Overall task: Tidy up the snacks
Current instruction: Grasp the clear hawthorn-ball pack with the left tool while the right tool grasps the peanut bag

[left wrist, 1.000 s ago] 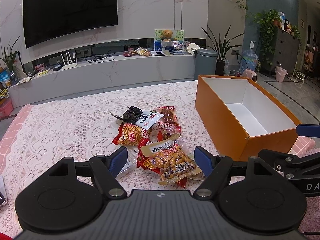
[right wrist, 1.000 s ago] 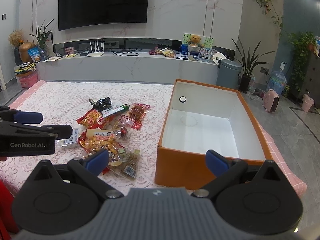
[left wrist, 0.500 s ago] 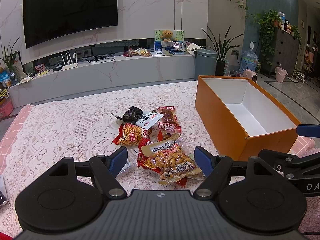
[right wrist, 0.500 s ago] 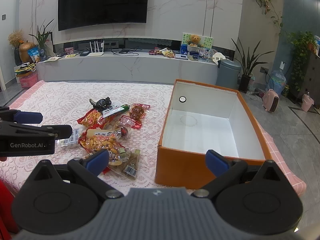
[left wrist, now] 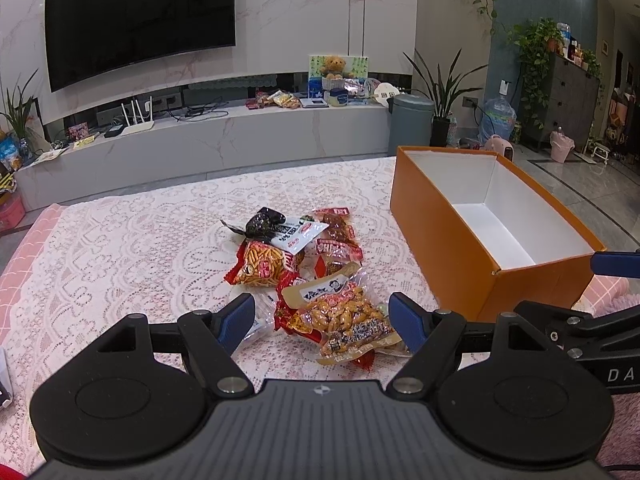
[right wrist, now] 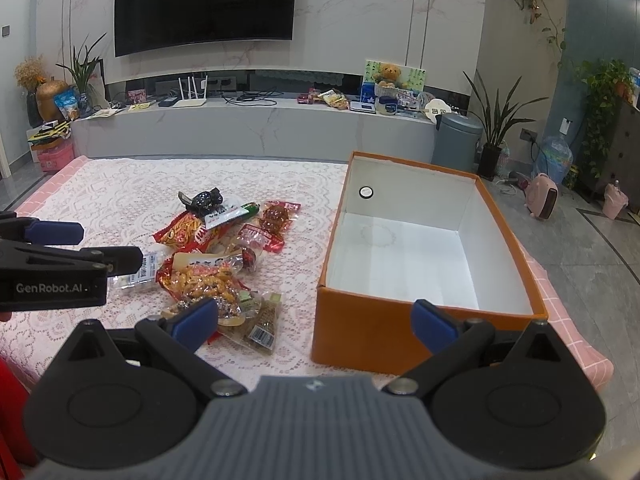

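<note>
At the far left of the right wrist view, the left gripper showed from the side as a black bar lettered in white, with 1 blue pad above it. In its own camera, its 2 blue-padded fingers stood wide apart with nothing clamped between them, low over the near end of the snack pile, which lay on the pink table covered with a white lace cloth.

The pile sat left of the box. At its left edge a small clear wrapper with a barcode lay flat on the lace. Behind it lay a red bag of orange sticks, and on top of that a black packet beside a white-labelled sachet. To the right of these were 2 red-sealed pouches of dark brown pieces. Nearest the cameras lay a clear bag of yellow-orange nuts with a tan label, and against its near end a flat olive-brown packet with a barcode sticker.

Further right stood the open orange cardboard box with a white inside, touching none of the snacks; no snack lay in it.

The right gripper hovered in front of the box's near orange wall, its 2 blue pads spread wide and holding nothing, the left pad over the olive-brown packet.
</note>
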A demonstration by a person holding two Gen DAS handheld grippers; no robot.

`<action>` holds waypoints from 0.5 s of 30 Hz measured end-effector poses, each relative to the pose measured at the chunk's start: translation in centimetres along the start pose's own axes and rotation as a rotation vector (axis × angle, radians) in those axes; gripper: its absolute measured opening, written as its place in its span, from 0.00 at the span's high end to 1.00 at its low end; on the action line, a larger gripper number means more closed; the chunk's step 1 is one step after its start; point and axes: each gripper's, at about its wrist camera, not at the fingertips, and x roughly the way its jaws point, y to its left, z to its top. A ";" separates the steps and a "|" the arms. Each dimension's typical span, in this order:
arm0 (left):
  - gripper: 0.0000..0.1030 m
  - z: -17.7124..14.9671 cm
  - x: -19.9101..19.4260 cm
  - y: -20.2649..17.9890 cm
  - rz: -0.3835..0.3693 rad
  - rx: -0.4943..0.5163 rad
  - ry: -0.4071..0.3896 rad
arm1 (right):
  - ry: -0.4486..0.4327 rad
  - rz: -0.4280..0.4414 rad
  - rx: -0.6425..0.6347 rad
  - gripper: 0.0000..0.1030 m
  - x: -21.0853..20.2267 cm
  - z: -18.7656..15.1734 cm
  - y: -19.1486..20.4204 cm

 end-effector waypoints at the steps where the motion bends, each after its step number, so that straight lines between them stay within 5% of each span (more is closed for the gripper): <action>1: 0.13 -0.1 0.1 0.1 0.000 -0.001 0.006 | 0.003 0.002 0.003 0.03 0.2 0.1 0.0; 4: 0.14 -0.2 0.6 0.5 -0.003 -0.004 0.033 | 0.003 0.016 0.022 0.03 0.7 0.0 0.1; 9: 0.39 -0.7 2.4 1.7 -0.028 -0.006 0.137 | 0.022 0.080 0.043 0.06 2.6 -0.3 0.5; 11: 0.49 -1.2 3.2 2.5 -0.047 -0.032 0.167 | 0.051 0.097 0.035 0.25 3.7 -0.3 1.0; 15: 0.50 -1.8 4.3 3.8 -0.051 -0.057 0.194 | 0.095 0.138 0.018 0.38 5.6 -0.3 2.3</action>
